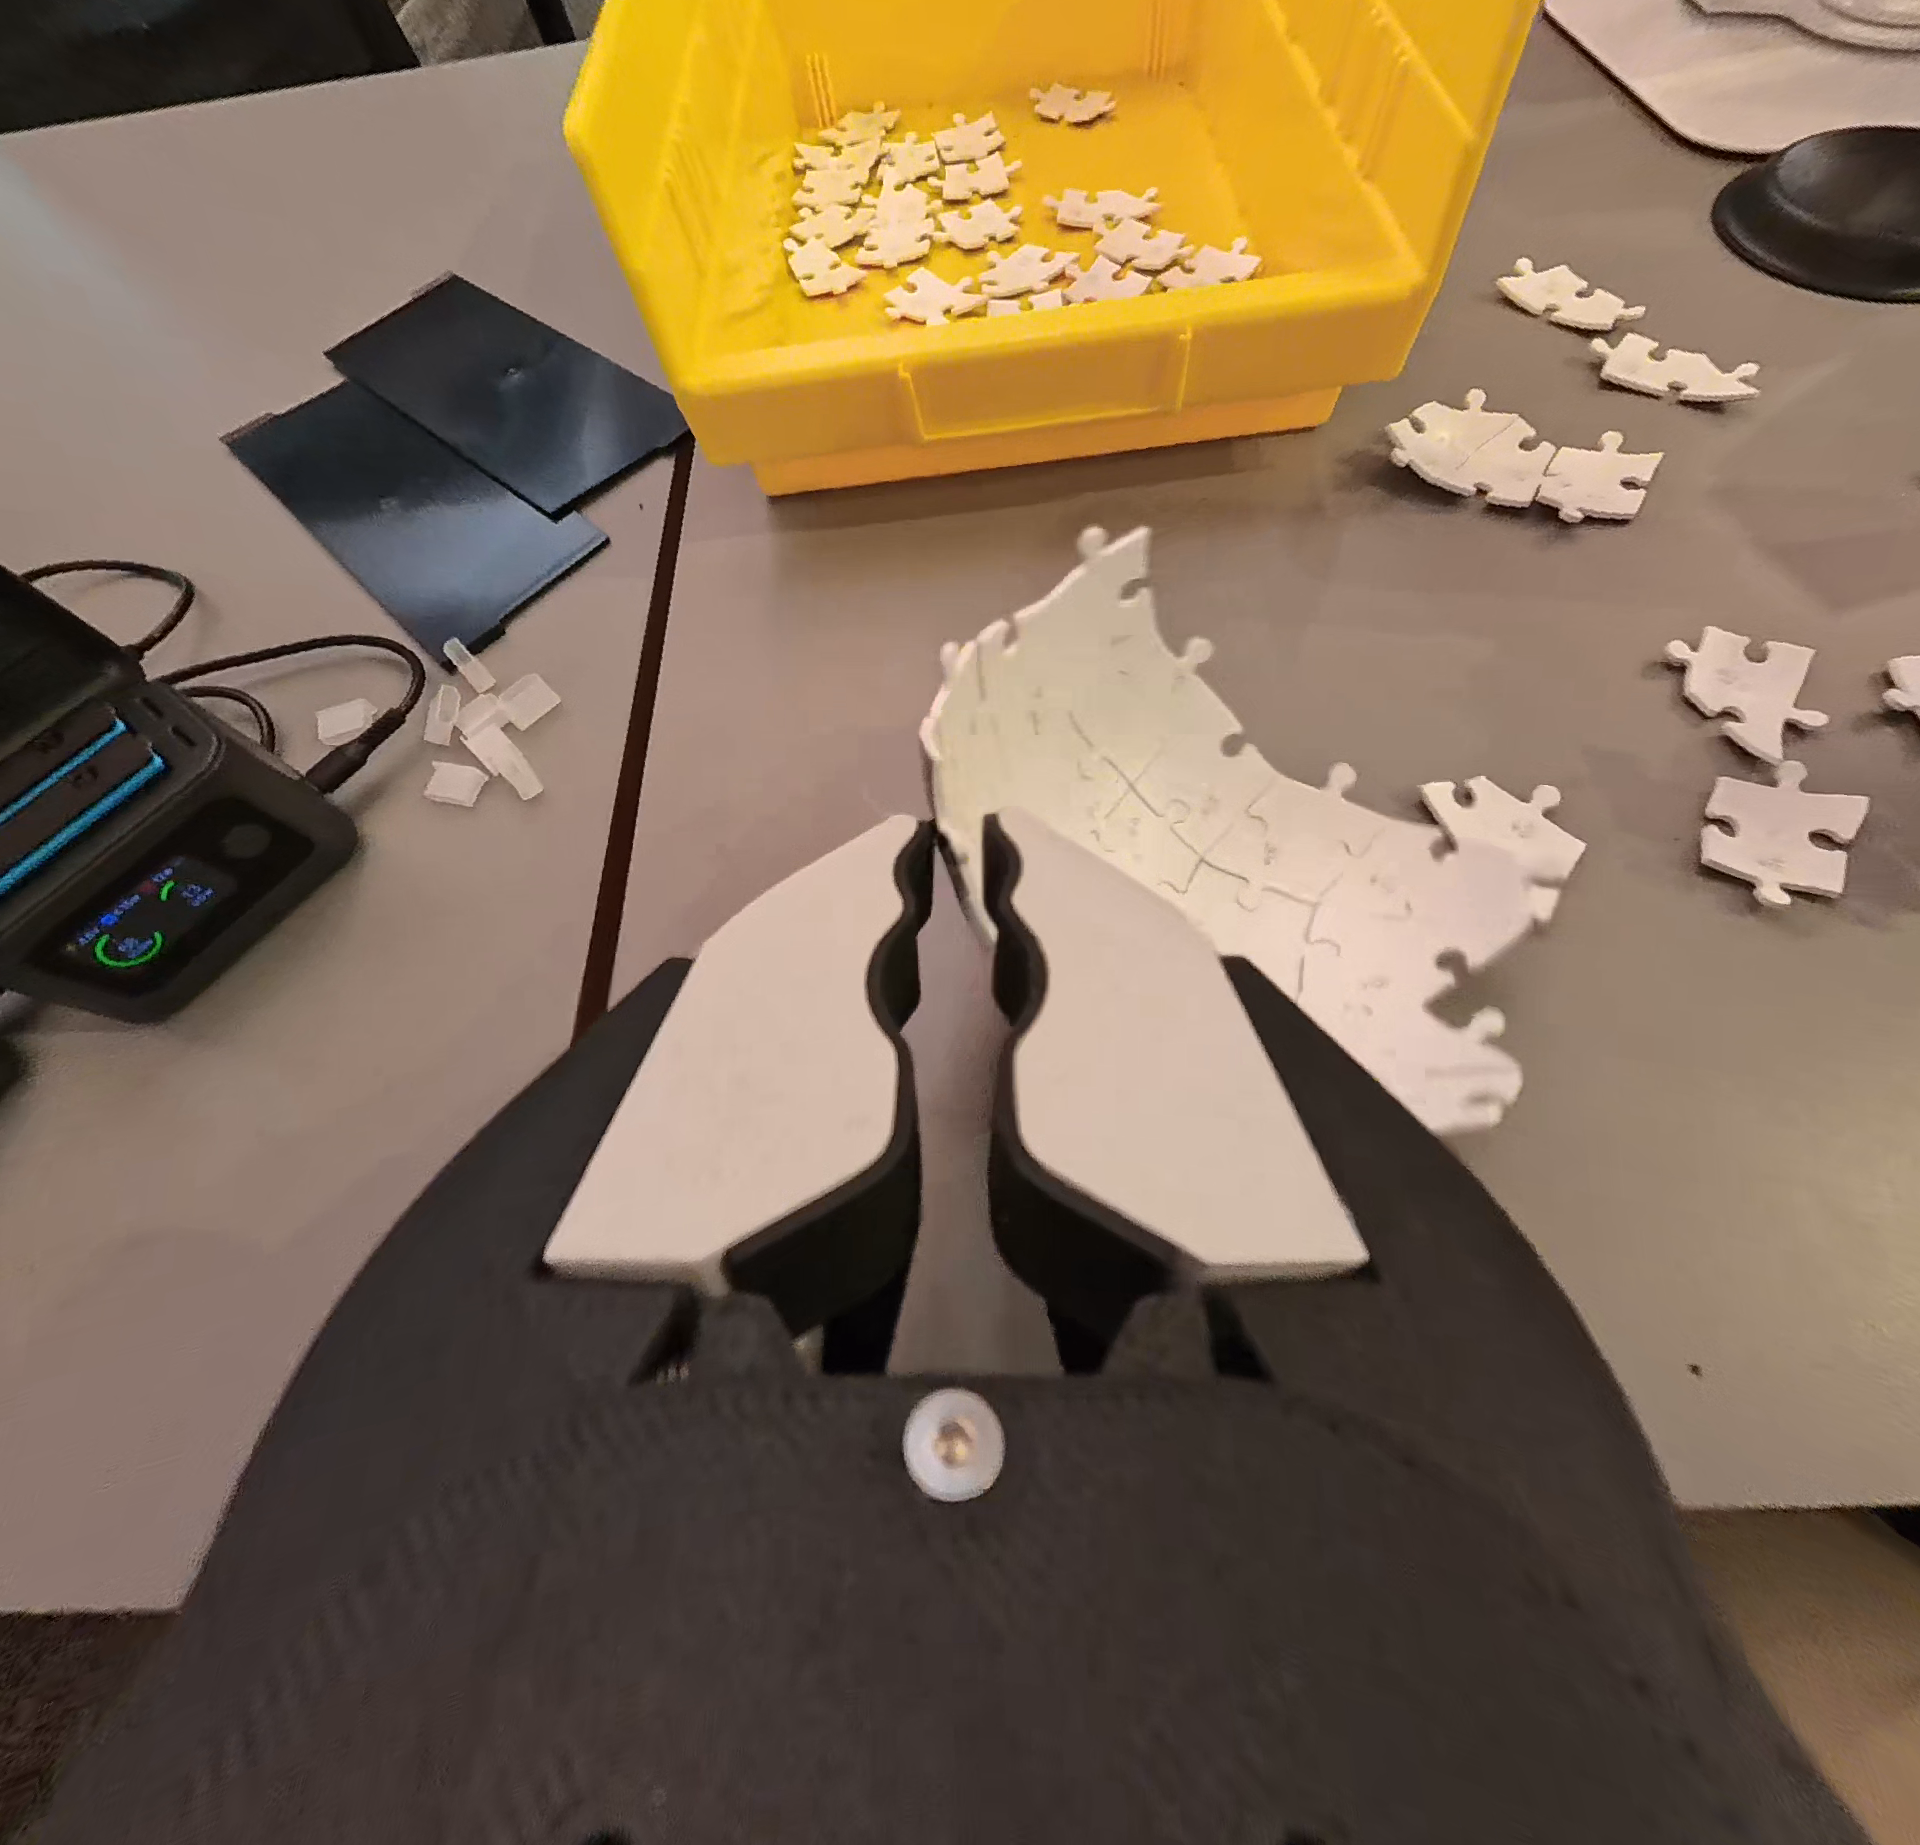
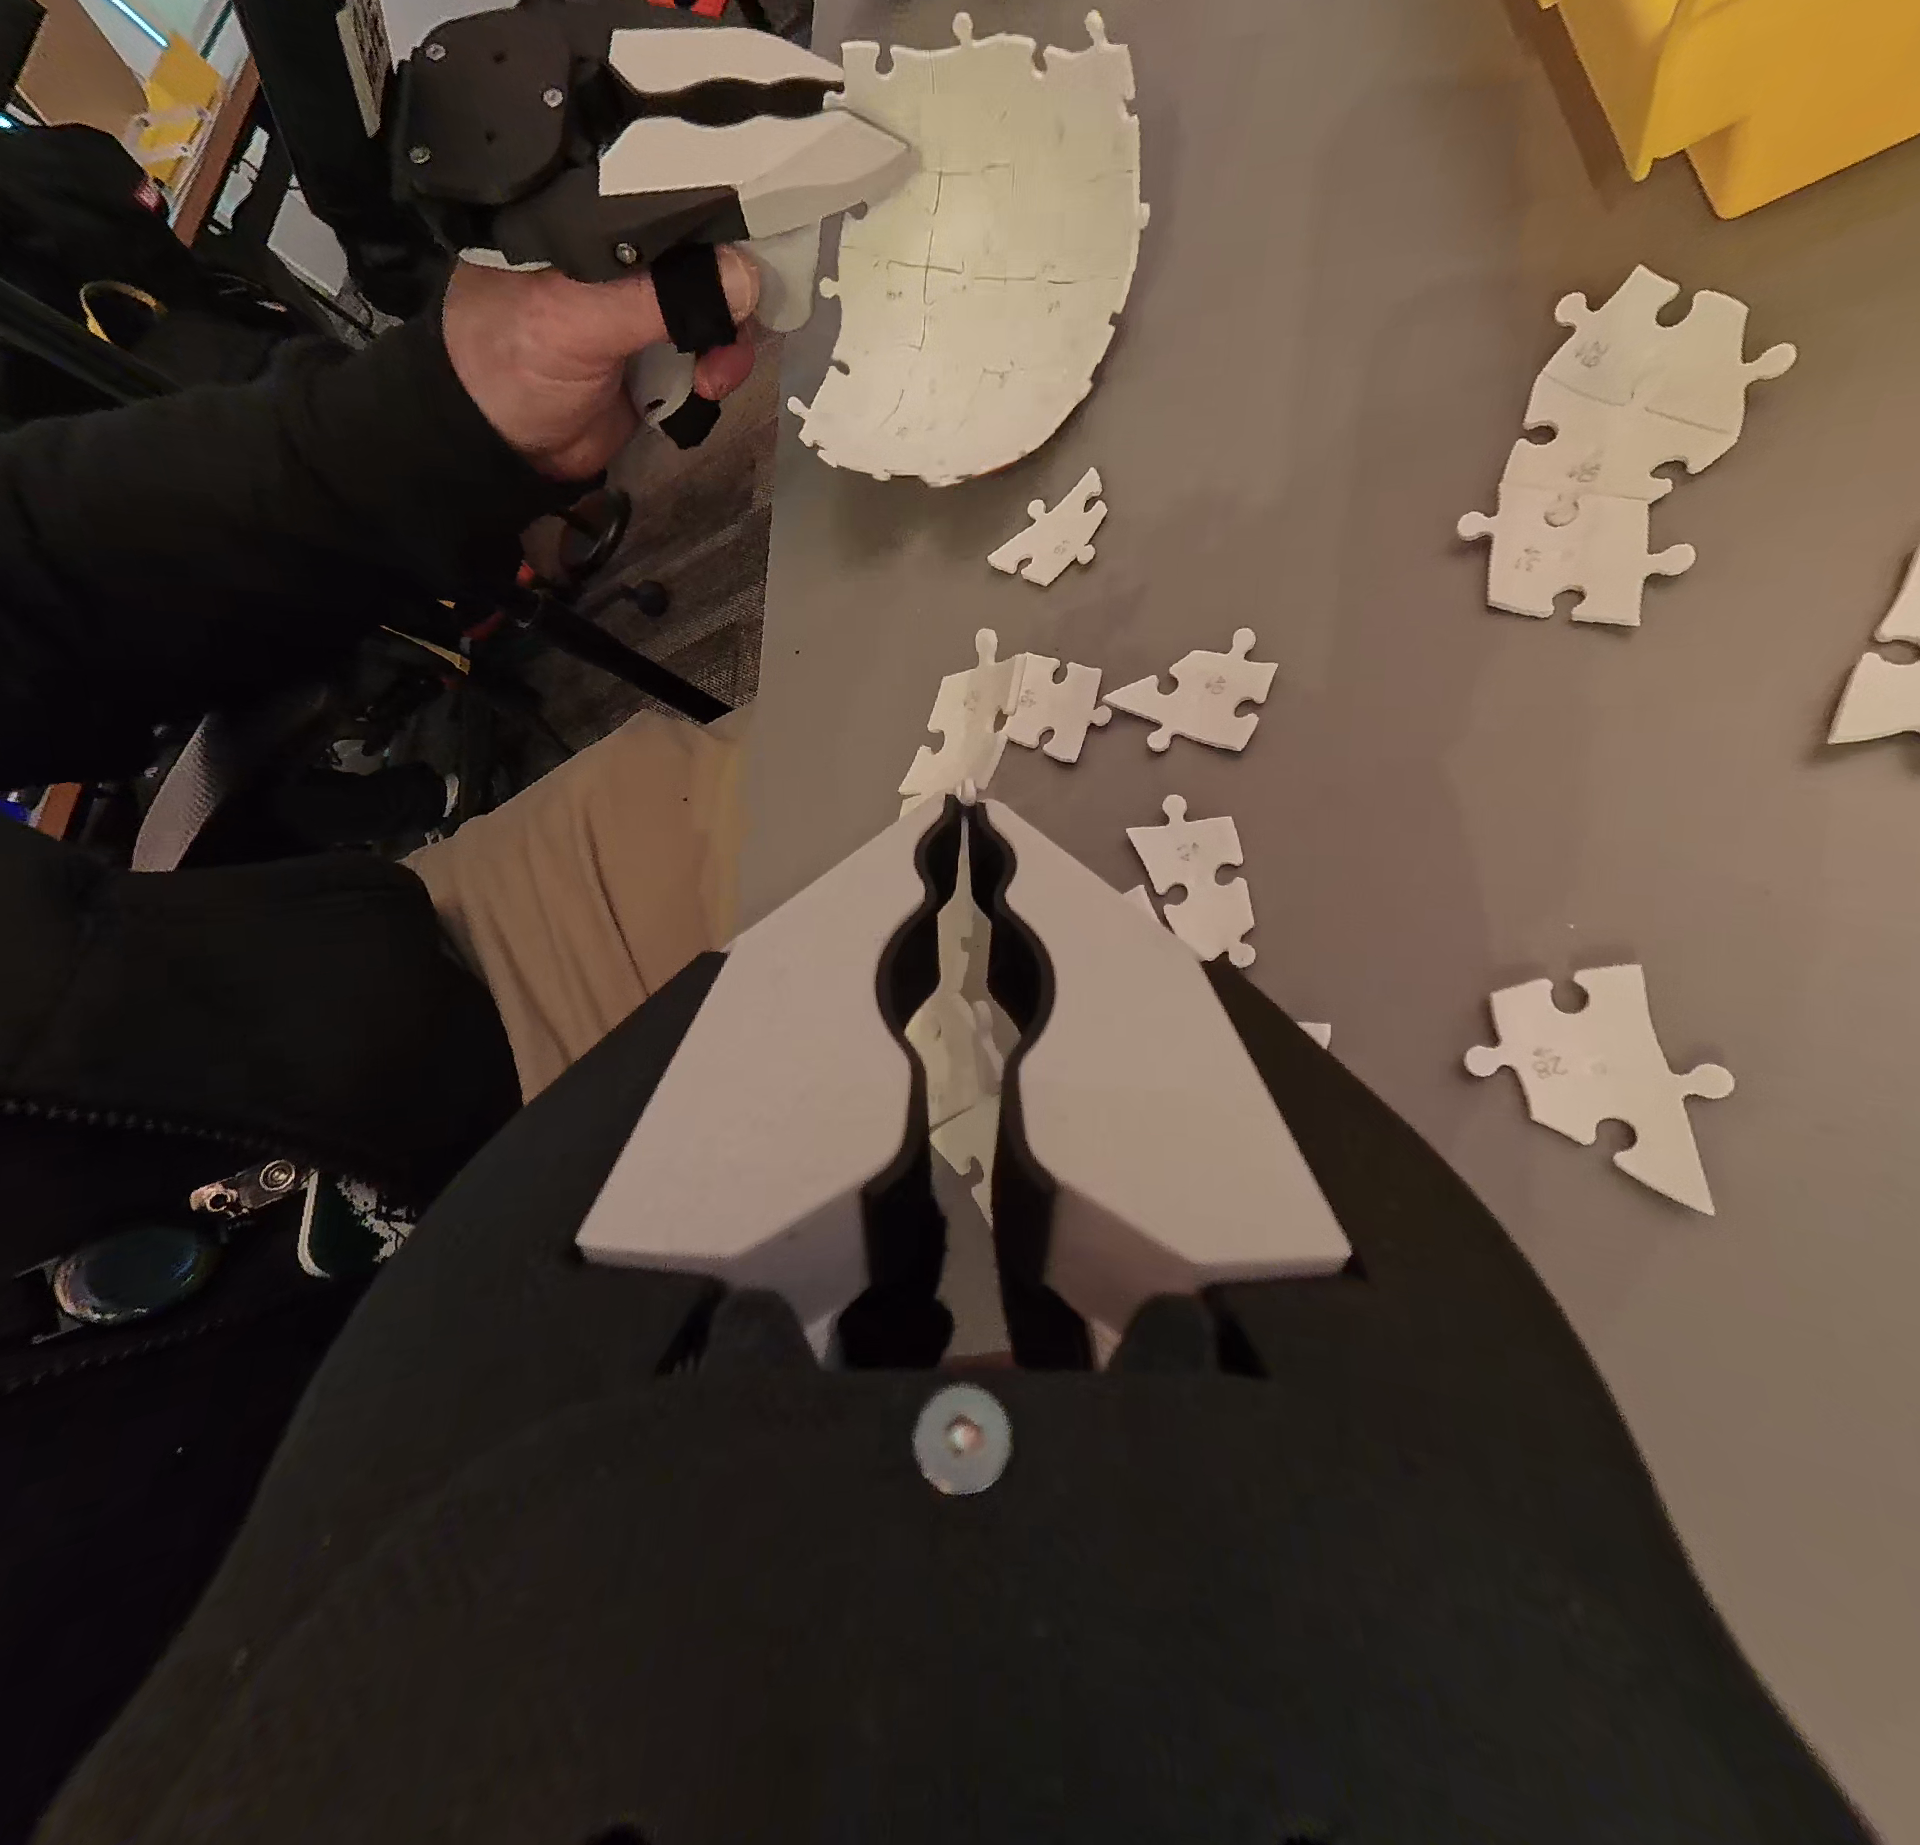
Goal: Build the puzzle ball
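The curved white shell of joined puzzle pieces (image 1: 1195,808) rests on the grey table (image 1: 1351,1328). My left gripper (image 1: 956,839) is shut on the shell's near left edge. In the right wrist view the left gripper (image 2: 868,122) grips the shell (image 2: 987,257) at its top left. My right gripper (image 2: 966,808) is shut on a white puzzle piece (image 2: 968,865) seen edge-on between the fingers; the piece sticks out past the tips (image 2: 961,725). Loose white pieces (image 2: 1205,699) lie around it, and a joined cluster (image 2: 1621,445) lies farther right.
A yellow bin (image 1: 1039,393) holding several loose pieces (image 1: 977,206) stands behind the shell. Black plates (image 1: 447,455), a charger with cables (image 1: 156,860) and small clear plastic bits (image 1: 488,725) lie left of the table seam (image 1: 634,735). A person's hand (image 2: 540,361) holds the left gripper. Across from one pair of fingers to the other is roughly 25 centimeters.
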`<state>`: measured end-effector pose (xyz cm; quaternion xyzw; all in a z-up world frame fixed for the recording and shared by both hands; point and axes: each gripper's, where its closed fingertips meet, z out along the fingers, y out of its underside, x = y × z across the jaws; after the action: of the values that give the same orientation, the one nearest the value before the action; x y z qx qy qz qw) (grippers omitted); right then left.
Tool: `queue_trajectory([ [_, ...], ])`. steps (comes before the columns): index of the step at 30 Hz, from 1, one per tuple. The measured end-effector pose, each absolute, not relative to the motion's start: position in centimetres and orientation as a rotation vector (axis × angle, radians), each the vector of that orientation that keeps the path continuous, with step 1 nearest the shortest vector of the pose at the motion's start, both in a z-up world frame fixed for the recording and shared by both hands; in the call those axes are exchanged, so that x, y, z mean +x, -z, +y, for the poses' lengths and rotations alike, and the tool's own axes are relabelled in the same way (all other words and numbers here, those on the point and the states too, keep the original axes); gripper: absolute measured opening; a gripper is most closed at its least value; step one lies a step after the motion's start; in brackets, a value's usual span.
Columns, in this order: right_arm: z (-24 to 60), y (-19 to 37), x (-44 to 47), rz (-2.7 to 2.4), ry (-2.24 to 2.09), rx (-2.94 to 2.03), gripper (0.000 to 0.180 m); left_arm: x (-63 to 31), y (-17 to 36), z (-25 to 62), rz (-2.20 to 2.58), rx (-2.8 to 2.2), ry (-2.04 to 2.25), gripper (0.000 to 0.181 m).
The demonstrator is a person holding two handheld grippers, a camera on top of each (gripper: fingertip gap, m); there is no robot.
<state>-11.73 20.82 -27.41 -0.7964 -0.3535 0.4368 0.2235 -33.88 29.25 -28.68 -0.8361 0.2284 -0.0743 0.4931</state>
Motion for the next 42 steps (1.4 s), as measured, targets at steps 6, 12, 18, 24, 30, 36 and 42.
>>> queue_trajectory([
  [6,20.8,27.3,-11.7,-0.975,-1.209,-2.194,0.0,-34.4,28.9,27.3,0.537,-2.075,0.199,0.022],
  [12,20.8,27.2,-11.5,-0.97,-1.21,-2.193,0.0,-34.8,27.4,25.3,0.561,-2.096,0.294,0.043],
  [18,20.9,27.2,-11.4,-0.966,-1.212,-2.194,0.0,-33.7,22.8,27.0,0.968,-2.001,0.237,0.048],
  [24,21.1,27.0,-11.7,-0.981,-1.218,-2.187,0.0,-28.8,25.1,30.1,1.634,-1.95,0.287,0.054],
  [30,21.1,27.5,-11.6,-0.983,-1.225,-2.199,0.0,-26.7,30.2,30.7,2.113,-1.855,0.272,0.066],
  [36,21.2,27.7,-11.5,-0.978,-1.242,-2.2,0.0,-25.4,32.5,29.9,2.305,-1.852,0.454,0.071],
  [42,21.5,28.0,-11.1,-0.958,-1.255,-2.207,0.0,-25.3,33.3,28.3,2.418,-1.844,0.618,0.052],
])
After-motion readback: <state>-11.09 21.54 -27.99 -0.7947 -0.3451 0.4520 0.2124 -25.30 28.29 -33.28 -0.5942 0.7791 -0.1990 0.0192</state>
